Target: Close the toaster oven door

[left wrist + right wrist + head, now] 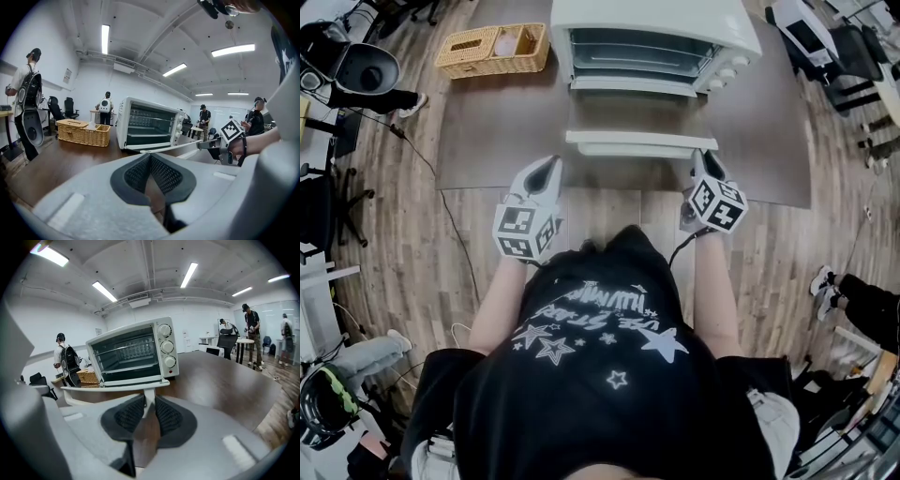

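The right gripper [149, 403] pinched the handle [108, 389] of the open door [639, 114], which lay flat just ahead of it. The left gripper [150, 159], jaws pressed together and empty, hung left of the door. Closing looked barely begun; the next move would be to lift the handle up and forward toward the oven [133, 352].

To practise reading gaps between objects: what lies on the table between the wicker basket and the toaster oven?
Nothing: only bare tabletop separates the wicker basket from the toaster oven, as the head view shows.
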`<action>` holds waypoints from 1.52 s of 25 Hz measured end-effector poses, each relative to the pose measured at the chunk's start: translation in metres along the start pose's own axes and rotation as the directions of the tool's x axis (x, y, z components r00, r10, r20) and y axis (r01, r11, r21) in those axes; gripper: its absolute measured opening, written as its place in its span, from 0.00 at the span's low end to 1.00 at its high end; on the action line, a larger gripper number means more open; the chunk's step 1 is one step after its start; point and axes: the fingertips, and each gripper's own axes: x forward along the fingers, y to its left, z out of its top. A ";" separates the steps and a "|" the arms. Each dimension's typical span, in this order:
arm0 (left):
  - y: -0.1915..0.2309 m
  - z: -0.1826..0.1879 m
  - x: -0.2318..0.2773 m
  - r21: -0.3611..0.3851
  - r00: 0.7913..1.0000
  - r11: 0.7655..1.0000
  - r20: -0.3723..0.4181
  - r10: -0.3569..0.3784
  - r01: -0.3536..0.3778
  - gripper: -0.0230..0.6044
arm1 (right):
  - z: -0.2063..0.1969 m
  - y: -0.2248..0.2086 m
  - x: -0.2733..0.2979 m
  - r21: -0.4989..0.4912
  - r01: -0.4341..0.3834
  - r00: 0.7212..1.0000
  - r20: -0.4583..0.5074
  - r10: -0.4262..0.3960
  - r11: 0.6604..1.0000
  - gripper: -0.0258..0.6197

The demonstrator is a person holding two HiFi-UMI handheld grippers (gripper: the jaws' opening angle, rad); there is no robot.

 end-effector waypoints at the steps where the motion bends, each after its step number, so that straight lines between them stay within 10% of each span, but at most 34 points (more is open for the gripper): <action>1: 0.001 0.002 -0.001 -0.001 1.000 1.000 0.003 0.003 -0.003 0.05 | 0.002 0.001 -0.001 0.001 -0.002 1.000 0.001 0.002 1.000 0.17; 38: -0.001 0.048 0.016 0.023 0.992 0.993 0.056 0.112 -0.114 0.05 | 0.091 0.010 0.003 0.079 -0.153 0.983 0.116 0.144 0.985 0.17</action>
